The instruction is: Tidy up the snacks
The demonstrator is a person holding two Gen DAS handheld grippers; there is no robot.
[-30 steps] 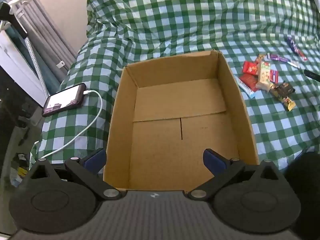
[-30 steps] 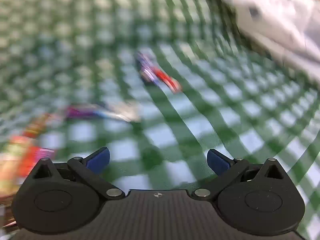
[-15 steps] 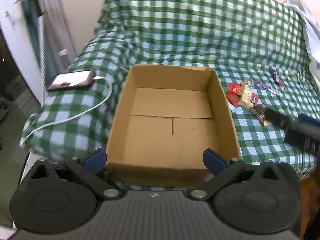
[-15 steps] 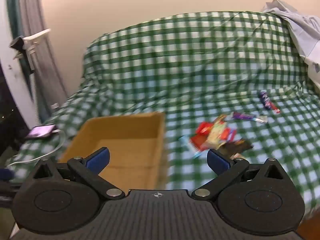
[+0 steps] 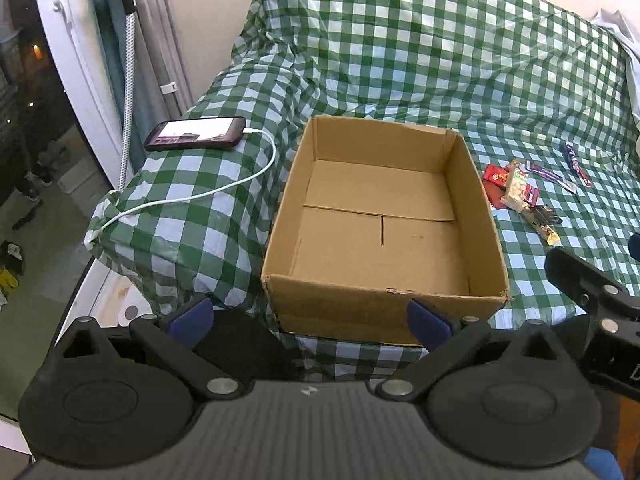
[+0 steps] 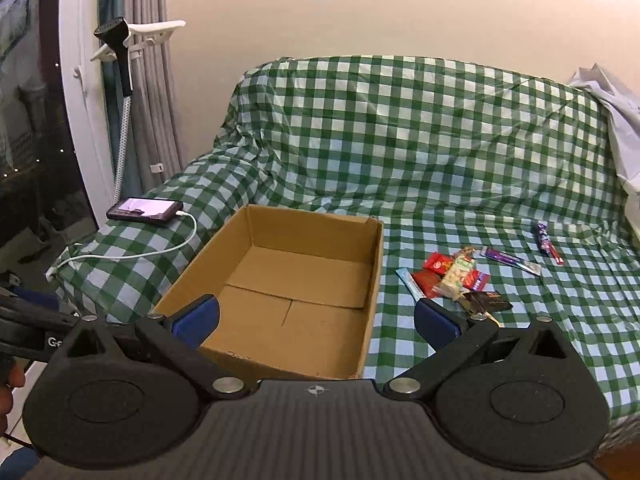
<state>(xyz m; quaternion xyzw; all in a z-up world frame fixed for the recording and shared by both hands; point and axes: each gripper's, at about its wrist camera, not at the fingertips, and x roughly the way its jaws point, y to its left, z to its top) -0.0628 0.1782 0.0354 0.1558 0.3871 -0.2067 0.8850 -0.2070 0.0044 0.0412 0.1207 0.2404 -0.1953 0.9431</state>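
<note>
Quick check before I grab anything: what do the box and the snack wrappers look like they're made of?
The box looks like plain brown corrugated cardboard, matte, with folded bottom flaps and a frayed front edge. The snack wrappers look like thin glossy plastic or foil film, judging by their sheen and crinkles; the exact film is unclear.

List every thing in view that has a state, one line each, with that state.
cardboard box: open at the top, nothing inside.
phone: screen lit, white cable plugged in.
snack pile: loose on the checked cover, outside the box.
purple wrapper: lying flat, apart from the pile.
left tongs: open, holding nothing.
right tongs: open, holding nothing.
</note>
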